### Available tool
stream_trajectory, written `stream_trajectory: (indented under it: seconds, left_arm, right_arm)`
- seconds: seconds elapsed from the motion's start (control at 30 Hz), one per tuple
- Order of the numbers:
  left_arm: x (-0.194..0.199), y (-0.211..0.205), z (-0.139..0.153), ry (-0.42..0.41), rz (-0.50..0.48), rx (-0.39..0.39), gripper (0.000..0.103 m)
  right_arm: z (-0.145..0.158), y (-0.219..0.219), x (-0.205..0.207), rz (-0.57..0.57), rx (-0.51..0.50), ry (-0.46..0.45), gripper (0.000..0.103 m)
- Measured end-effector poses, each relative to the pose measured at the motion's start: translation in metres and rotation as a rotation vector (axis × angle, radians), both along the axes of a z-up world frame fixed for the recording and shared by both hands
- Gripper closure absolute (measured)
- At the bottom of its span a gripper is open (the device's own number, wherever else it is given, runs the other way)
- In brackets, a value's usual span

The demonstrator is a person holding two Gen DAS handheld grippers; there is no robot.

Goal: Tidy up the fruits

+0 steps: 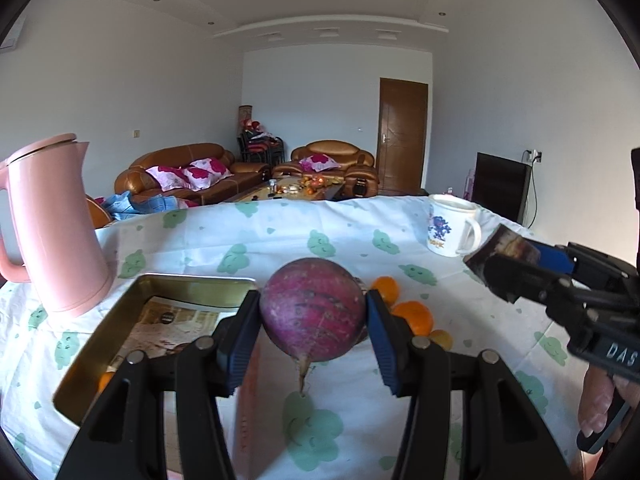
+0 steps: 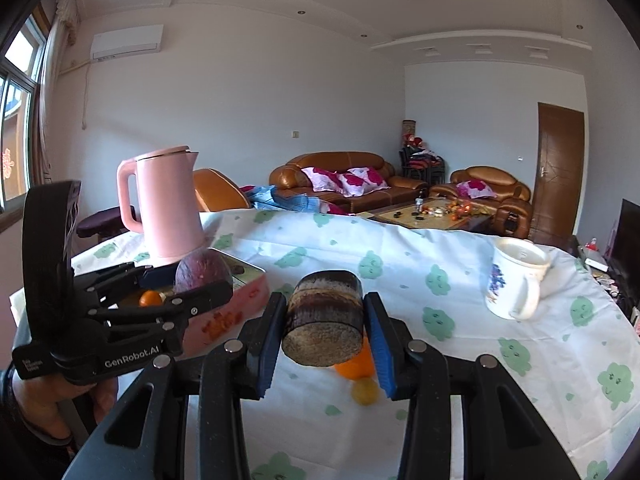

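My left gripper is shut on a round purple-red root, whose thin tail hangs down above the tablecloth. Just left of it lies an open gold tin lined with paper, one orange in its near corner. Two oranges and a small yellow fruit lie on the cloth behind the right finger. My right gripper is shut on a short dark cane stub, held above an orange and the yellow fruit. The right wrist view shows the root over the tin.
A tall pink kettle stands at the table's left, right behind the tin. A white mug with a blue print sits at the far right. The white cloth with green prints drops off at the far edge. Sofas and a coffee table lie beyond.
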State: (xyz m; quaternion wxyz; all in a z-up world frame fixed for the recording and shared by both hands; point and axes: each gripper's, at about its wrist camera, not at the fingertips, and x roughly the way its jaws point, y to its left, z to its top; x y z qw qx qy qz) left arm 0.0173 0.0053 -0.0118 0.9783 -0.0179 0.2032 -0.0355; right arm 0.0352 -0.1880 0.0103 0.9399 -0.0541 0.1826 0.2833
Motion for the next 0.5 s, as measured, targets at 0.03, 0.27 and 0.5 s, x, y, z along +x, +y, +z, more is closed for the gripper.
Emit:
stream_trajectory:
  seconds: [0.03, 0.27, 0.5]
  left_arm:
    - [-0.001, 0.003, 0.001, 0.000, 0.007, 0.004, 0.049]
    - [-0.001, 0.040, 0.004, 0.020, 0.068, 0.009, 0.049]
    - [0.002, 0.074, 0.005, 0.041, 0.136, 0.013, 0.049]
  right_arm:
    - [0.002, 0.003, 0.001, 0.009, 0.003, 0.004, 0.061]
    - [0.013, 0.033, 0.011, 0.069, -0.005, 0.003, 0.061]
    - [0.016, 0.073, 0.022, 0.136, -0.025, 0.014, 0.061]
